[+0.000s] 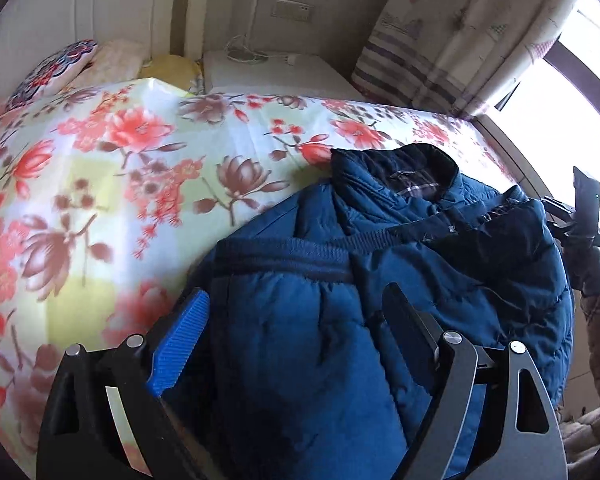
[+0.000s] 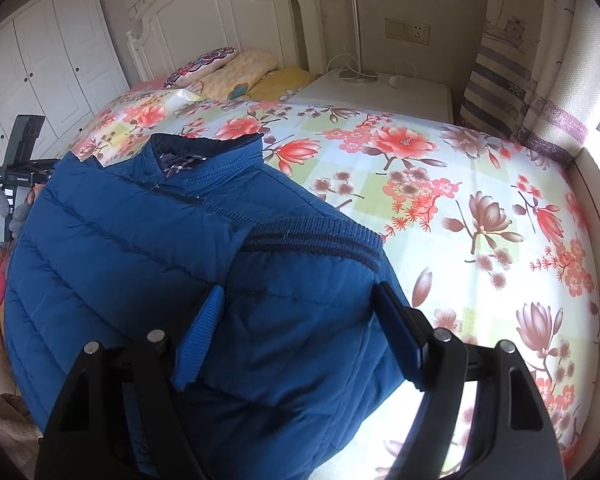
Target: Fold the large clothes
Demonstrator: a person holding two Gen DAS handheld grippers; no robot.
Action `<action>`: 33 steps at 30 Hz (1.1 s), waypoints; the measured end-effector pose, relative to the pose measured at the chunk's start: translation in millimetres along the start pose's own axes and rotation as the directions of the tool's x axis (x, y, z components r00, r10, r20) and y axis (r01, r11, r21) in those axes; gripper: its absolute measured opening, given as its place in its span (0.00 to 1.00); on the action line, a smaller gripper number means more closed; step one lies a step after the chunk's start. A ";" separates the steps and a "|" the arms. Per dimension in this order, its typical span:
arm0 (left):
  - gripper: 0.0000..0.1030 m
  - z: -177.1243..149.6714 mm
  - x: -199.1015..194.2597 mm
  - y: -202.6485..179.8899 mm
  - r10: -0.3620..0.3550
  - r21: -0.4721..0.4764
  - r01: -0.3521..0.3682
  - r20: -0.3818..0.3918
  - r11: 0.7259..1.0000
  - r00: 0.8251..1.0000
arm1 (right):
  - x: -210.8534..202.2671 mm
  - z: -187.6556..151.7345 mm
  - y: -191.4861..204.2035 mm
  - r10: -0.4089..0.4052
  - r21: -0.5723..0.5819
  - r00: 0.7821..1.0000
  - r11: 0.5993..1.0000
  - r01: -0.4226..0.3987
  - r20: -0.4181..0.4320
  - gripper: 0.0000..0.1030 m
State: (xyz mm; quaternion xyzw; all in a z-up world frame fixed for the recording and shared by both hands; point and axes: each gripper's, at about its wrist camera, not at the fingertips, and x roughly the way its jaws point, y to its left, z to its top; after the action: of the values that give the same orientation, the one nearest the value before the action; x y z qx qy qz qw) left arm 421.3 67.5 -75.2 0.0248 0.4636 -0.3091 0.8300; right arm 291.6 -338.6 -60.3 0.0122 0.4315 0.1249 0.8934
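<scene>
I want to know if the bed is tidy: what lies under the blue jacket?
The blue jacket lies folded on the floral bedsheet, which shows all around it. Whatever lies directly beneath the jacket is covered.

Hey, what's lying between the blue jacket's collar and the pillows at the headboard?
Only bare floral bedsheet between the collar and pillows, per the right wrist view.

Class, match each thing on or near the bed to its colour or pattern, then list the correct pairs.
Things:
1. jacket
2. bedsheet
3. bedside table
4. curtain

Descriptions:
A. white
B. striped
C. blue, quilted
D. red and brown flowers

Pairs: 1-C, 2-D, 3-A, 4-B
</scene>
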 end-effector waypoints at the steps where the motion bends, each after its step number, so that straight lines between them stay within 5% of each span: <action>1: 0.69 -1.1 2.8 -2.9 0.007 0.024 -0.007 0.013 1.000 1.000 | -0.5 -0.1 0.1 -0.003 -0.003 1.000 1.000 0.003 0.001 0.74; 3: 0.29 -8.8 -0.9 -10.3 0.022 0.072 -0.027 0.070 0.997 0.997 | -5.1 -2.9 4.5 -0.012 -0.034 0.999 0.999 0.013 0.034 0.58; 4: 0.25 -13.1 -6.5 -13.2 0.012 0.080 -0.021 0.101 0.997 0.995 | -10.6 -5.1 9.5 -0.016 -0.058 0.998 0.998 0.020 0.068 0.27; 5: 0.21 -18.6 -15.8 -16.3 -0.002 0.082 -0.010 0.140 0.997 0.990 | -20.0 -8.0 16.5 -0.022 -0.078 0.994 0.997 0.030 0.110 0.12; 7: 0.19 -31.0 -44.2 -18.3 0.026 0.042 -0.038 0.245 0.998 0.969 | -41.3 -13.9 31.5 -0.078 -0.106 0.981 0.990 0.098 0.179 0.08; 11: 0.18 -50.0 -111.7 -16.7 -0.021 -0.064 0.053 0.417 0.997 0.909 | -99.6 -13.0 43.2 -0.038 -0.045 0.952 0.997 0.054 0.305 0.06; 14: 0.18 -29.6 -140.7 -21.6 -0.047 -0.064 0.085 0.451 0.994 0.891 | -130.5 13.9 41.9 -0.003 -0.043 0.935 0.999 0.020 0.354 0.06; 16: 0.18 -3.5 -139.4 -17.0 -0.026 -0.067 0.062 0.441 0.996 0.897 | -126.0 38.5 31.9 -0.010 -0.022 0.935 1.000 0.019 0.354 0.06; 19: 0.18 39.9 -93.5 11.6 0.037 -0.139 0.016 0.367 0.990 0.929 | -67.9 71.6 1.3 -0.067 0.043 0.963 0.997 0.058 0.263 0.07; 23: 0.19 41.8 22.5 38.7 0.159 -0.188 -0.137 0.103 0.972 0.982 | 61.9 55.8 -35.9 -0.077 0.154 0.996 0.985 0.082 -0.038 0.12; 25: 0.20 24.0 48.3 42.1 0.161 -0.196 -0.143 0.078 0.970 0.984 | 63.2 45.4 -42.2 -0.046 0.199 0.999 0.979 0.041 0.018 0.13; 33: 0.20 31.3 6.3 28.0 0.208 -0.183 -0.176 0.168 0.967 0.964 | 13.6 55.3 -38.4 -0.047 0.202 0.990 0.979 0.019 0.135 0.10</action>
State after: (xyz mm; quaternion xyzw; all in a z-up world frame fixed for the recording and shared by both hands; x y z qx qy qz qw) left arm 462.3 76.7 -69.2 -0.0284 0.4034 -0.1882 0.8950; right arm 350.7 -367.9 -41.1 0.1037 0.3787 0.0649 0.9174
